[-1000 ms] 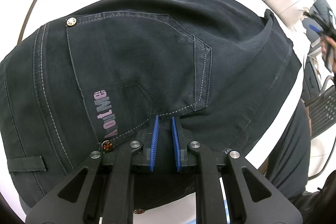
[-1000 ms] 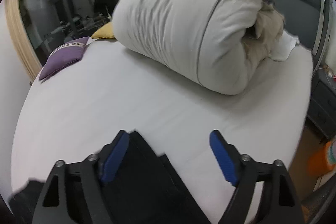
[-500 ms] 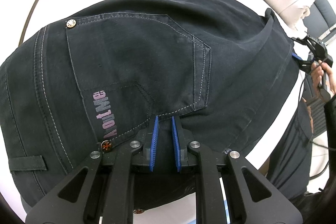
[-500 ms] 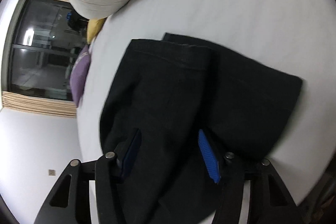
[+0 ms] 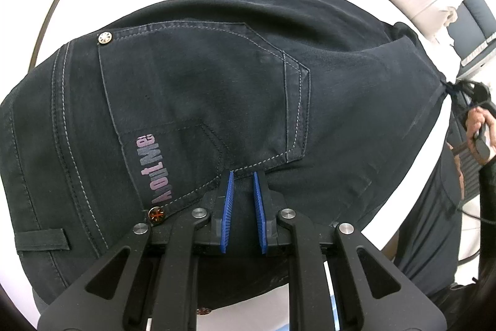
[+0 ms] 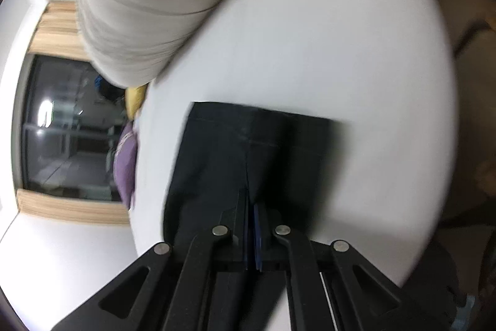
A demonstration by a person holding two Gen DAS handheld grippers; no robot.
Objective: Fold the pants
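A lot is hidden or smeared here. The right wrist view is blurred by motion, so the fabric under the right gripper (image 6: 252, 207) can't be read in detail — its blue pads have just been closing and are now seen pressed together on what looks like a pinched ridge of the pants (image 5: 201, 101), near the leg end. The waist end is cut off by the frame at the left of the left wrist view.

One pair of dark pants is counted, spread flat on the white bed (image 6: 325, 52), back pocket (image 5: 198, 89) up with pink lettering along it. Two metal rivets can be seen on the pocket corners.

The left gripper (image 5: 242, 176) is held narrow, a fold of pants fabric caught between its pads just below the pocket seam.

One rolled beige duvet (image 6: 145, 5) is lying at the far side of the bed, with a yellow cushion (image 6: 135, 97) and a purple cushion (image 6: 125, 163) beside a dark window (image 6: 68, 129) — wooden-framed.
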